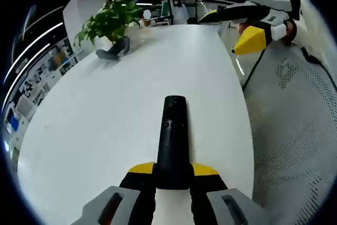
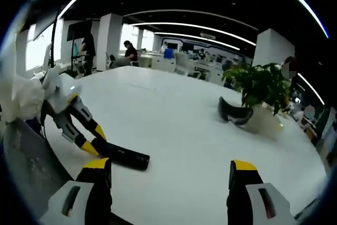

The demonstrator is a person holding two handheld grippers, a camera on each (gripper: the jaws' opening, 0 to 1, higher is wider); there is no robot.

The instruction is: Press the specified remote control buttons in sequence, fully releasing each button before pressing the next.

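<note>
A black remote control (image 1: 174, 135) lies lengthwise over the white table (image 1: 105, 119), buttons facing up. My left gripper (image 1: 174, 171) is shut on its near end, one yellow-tipped jaw on each side. In the right gripper view the same remote (image 2: 126, 158) sticks out to the right of the left gripper (image 2: 96, 143), just above the table's near edge. My right gripper (image 2: 168, 171) is open, jaws wide apart with nothing between them, held back from the remote. It also appears as the right gripper (image 1: 227, 29) high above the table's right edge in the left gripper view.
A potted green plant (image 1: 110, 19) stands at the far side of the table with a dark curved object (image 1: 113, 51) beside it. A white mesh chair (image 1: 295, 119) sits along the table's edge. People (image 2: 129, 51) are at desks far behind.
</note>
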